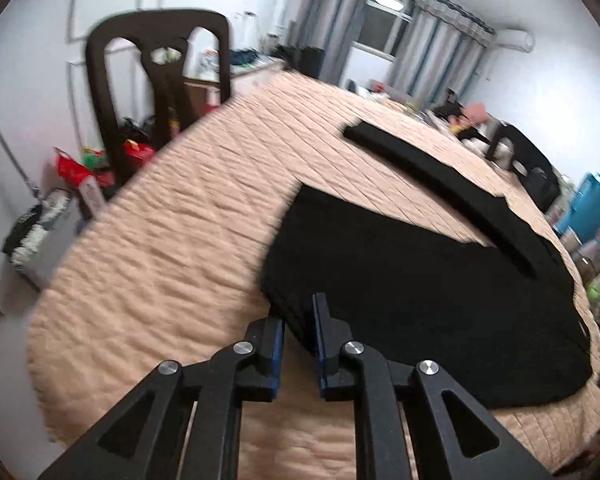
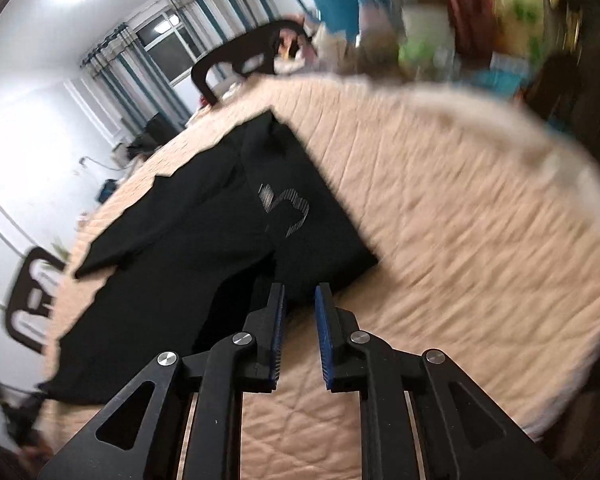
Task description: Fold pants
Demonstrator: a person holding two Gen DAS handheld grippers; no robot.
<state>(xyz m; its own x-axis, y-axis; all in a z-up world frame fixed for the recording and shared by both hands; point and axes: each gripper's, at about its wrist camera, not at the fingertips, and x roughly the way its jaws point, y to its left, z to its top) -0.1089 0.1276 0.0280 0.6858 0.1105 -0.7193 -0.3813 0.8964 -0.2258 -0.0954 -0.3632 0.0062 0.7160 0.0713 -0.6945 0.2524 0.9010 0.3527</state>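
We see the black pants [image 1: 400,280] lying flat on the quilted counter [image 1: 160,240]. Our left claw [image 1: 300,328] and right claw [image 2: 300,320] are both slightly spread at the pants' near edge, pinching nothing.

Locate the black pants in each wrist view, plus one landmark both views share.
Left wrist: black pants fill the centre-right, spread on the quilted cover, one leg running to the upper middle; a corner lies just past the fingertips.
Right wrist: black pants run from the centre to the lower left, grey print near the middle; a folded corner sits just ahead of the fingertips.
Shared landmark: the curtained window.
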